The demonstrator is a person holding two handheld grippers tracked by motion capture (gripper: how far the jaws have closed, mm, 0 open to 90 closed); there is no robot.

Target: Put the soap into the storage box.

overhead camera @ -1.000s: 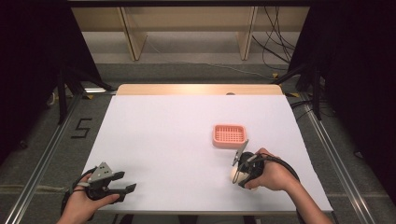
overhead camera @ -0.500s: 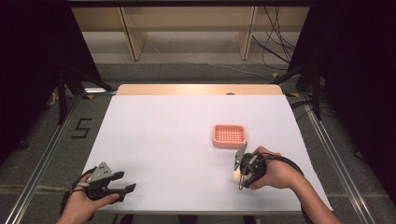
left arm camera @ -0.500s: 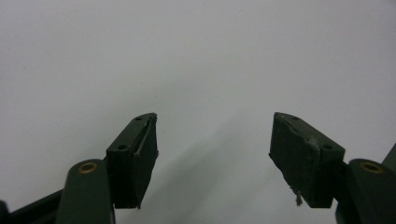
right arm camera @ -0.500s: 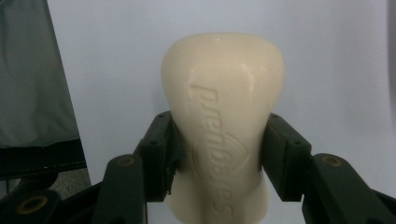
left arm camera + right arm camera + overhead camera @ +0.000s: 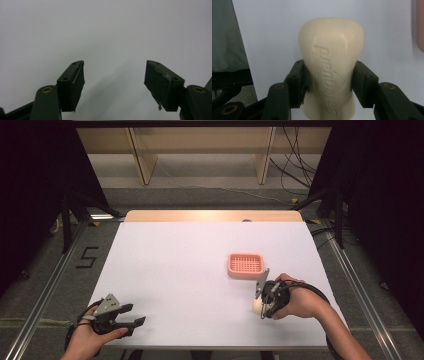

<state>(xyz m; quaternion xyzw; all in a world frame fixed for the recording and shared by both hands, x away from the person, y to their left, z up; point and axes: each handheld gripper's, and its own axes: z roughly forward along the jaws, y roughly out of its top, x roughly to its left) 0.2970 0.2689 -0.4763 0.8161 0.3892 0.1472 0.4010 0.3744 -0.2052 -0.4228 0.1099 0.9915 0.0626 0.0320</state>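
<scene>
From the high view, a big white table (image 5: 190,270) fills the middle. A small pink plastic tray with a grid of little holes (image 5: 245,265) sits on the right half of the table. Just in front of the tray, the person's right hand (image 5: 297,301) holds the right gripper (image 5: 261,306). A cream-coloured bar of soap (image 5: 257,305) peeks out at the tip of this gripper, low down at the table top. The soap is near the tray but not in it. At the bottom left corner of the table, the left hand (image 5: 90,336) holds the left gripper (image 5: 136,320). It has a grey three-cornered plate on top and points to the right.

In the left gripper view, the left gripper (image 5: 114,75) has its two black jaws wide apart. Nothing is between them, just the plain white table (image 5: 105,30).

In the right gripper view, the right gripper (image 5: 329,77) has its jaws pressed on both sides of the bar of soap (image 5: 331,57). The soap is smooth and rounded at the far end, with raised letters on its face. The white table (image 5: 274,37) lies under it. A bit of the pink tray (image 5: 420,25) shows at the right edge, apart from the soap.
</scene>
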